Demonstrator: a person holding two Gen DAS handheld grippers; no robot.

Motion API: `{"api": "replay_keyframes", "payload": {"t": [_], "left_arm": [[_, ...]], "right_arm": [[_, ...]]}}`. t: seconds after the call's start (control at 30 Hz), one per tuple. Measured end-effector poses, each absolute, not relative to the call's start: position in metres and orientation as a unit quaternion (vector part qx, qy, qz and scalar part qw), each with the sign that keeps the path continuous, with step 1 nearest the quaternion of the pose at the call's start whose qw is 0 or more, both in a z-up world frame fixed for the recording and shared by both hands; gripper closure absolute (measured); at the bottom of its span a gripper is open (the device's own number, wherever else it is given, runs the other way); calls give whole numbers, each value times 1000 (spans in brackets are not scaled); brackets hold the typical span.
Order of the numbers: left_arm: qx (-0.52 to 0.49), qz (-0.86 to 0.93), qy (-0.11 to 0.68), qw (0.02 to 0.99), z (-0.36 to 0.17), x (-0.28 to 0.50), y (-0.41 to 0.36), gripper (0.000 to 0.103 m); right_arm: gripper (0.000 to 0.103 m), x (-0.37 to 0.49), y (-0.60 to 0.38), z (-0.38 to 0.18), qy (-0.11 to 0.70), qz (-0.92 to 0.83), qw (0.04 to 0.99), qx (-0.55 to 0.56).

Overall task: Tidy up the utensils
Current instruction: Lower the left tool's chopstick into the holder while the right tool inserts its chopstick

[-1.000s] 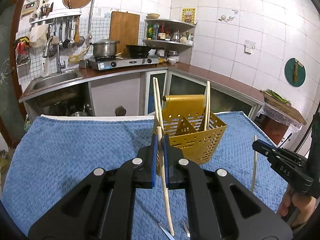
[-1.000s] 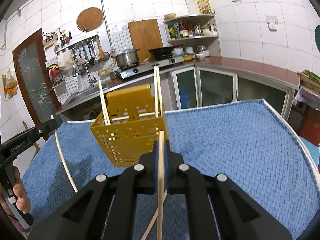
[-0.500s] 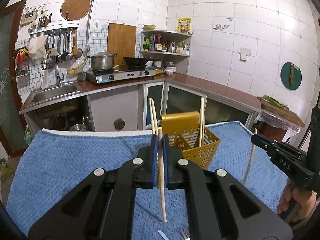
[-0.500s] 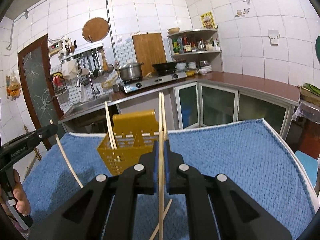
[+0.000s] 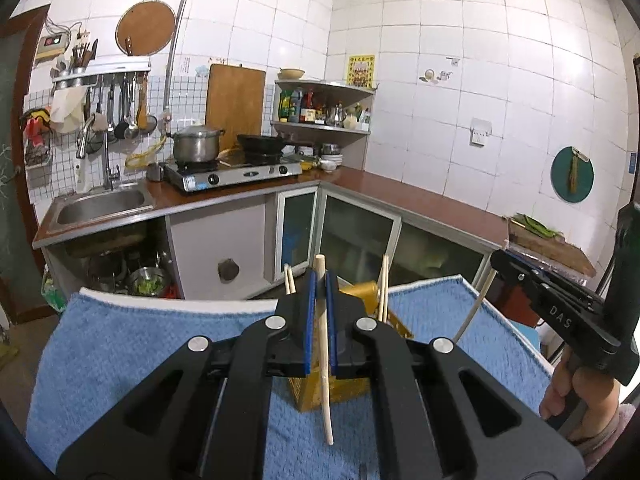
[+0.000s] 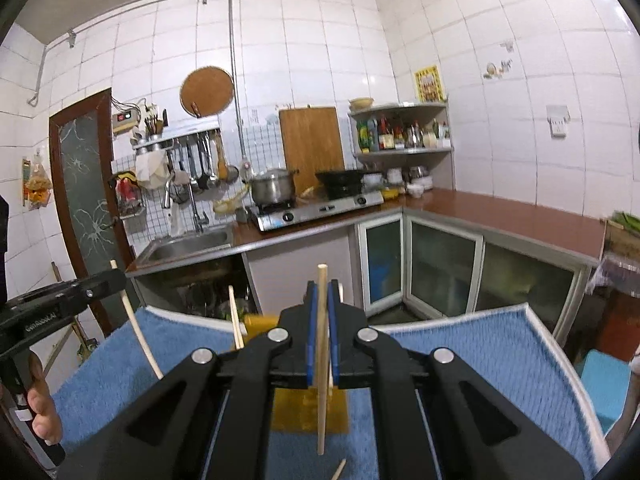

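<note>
I have one chopstick (image 5: 323,360) pinched in my left gripper (image 5: 319,280), another (image 6: 322,364) in my right gripper (image 6: 322,286) — both above the yellow basket (image 5: 394,326). Next: lower each tip-first into a compartment.

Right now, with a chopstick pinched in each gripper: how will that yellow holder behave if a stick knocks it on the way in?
The yellow holder looks like thin perforated plastic, so probably light. It stands tall on the soft blue towel, so a sideways knock might tip or slide it. The chopsticks already inside lean on its rim, adding little ballast.
</note>
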State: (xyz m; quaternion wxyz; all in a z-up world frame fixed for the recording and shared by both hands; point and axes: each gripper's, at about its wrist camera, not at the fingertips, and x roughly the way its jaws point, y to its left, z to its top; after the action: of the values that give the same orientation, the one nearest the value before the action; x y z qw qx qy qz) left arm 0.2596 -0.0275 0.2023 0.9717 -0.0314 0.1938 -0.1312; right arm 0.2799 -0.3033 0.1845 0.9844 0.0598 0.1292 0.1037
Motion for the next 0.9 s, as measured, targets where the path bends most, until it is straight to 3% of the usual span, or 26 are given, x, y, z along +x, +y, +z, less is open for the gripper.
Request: {"api": "replay_keyframes", "payload": {"t": [0.27, 0.47, 0.9], "left_arm": [[-27, -123, 170, 977, 243, 282, -36, 99], [-24, -110, 149, 982, 253, 305, -42, 99], [-15, -103, 187, 977, 187, 366, -53, 99]], "right_arm": [[98, 297, -295, 237, 102, 104, 988, 41], [98, 318, -295, 243, 100, 101, 989, 44], [98, 376, -297, 183, 151, 99, 982, 52]]}}
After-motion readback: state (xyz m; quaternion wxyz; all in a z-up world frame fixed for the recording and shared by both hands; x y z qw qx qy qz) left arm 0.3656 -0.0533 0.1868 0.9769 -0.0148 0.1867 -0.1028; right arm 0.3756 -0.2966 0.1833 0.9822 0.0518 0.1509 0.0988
